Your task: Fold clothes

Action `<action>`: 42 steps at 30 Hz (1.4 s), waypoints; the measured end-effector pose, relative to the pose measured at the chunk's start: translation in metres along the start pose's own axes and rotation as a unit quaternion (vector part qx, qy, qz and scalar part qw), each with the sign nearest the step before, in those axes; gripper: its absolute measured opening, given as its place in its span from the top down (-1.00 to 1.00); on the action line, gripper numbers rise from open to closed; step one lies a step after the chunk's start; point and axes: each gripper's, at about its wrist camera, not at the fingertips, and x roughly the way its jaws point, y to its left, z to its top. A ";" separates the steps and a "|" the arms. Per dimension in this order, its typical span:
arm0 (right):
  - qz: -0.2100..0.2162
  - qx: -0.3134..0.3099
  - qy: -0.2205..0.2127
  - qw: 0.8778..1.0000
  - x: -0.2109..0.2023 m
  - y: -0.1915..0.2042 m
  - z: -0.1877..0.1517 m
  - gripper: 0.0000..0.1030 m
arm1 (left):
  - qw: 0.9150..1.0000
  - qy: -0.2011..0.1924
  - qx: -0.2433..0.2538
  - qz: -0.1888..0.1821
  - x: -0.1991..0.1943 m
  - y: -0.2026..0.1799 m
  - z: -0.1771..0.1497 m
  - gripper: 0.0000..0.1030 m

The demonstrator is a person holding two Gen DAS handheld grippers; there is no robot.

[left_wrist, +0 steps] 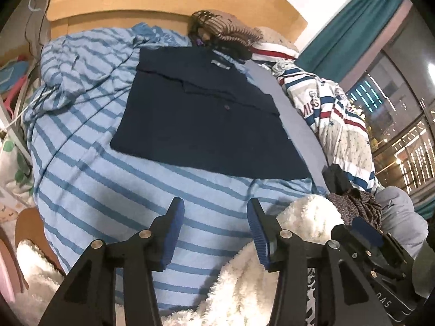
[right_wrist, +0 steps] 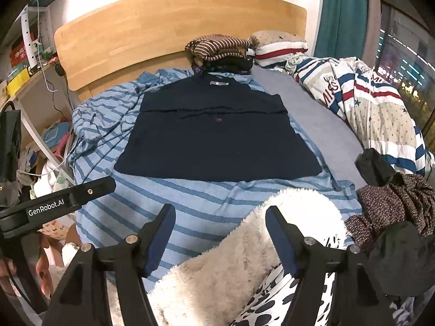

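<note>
1. A navy shirt lies flat, partly folded, on the striped blue sheet in the middle of the bed, its collar toward the wooden headboard.
2. The right gripper hangs over the bed's near edge, jaws apart, with nothing clamped.
3. A white fleece blanket lies under its right finger.
4. Folded striped clothes are stacked at the headboard.
5. The left gripper enters at the left edge.

Home bedroom: bed, wooden headboard.
</note>
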 end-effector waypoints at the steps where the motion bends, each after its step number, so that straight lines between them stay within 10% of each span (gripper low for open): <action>1: 0.001 0.000 0.003 1.000 0.003 0.000 -0.001 -0.40 | 1.000 0.003 -0.006 0.002 0.002 0.003 0.000 0.05; 26: 0.030 0.048 0.111 0.992 0.089 -0.029 -0.016 -0.46 | 0.981 0.129 -0.145 0.028 0.102 0.054 -0.004 0.05; 33: 0.061 0.069 0.118 0.989 0.095 -0.039 -0.009 -0.47 | 0.952 0.079 -0.295 -0.006 0.104 0.098 0.009 0.05; 42: 0.017 0.165 0.072 0.983 0.101 -0.109 0.038 -0.48 | 0.935 -0.001 -0.354 0.035 0.111 0.126 0.033 0.05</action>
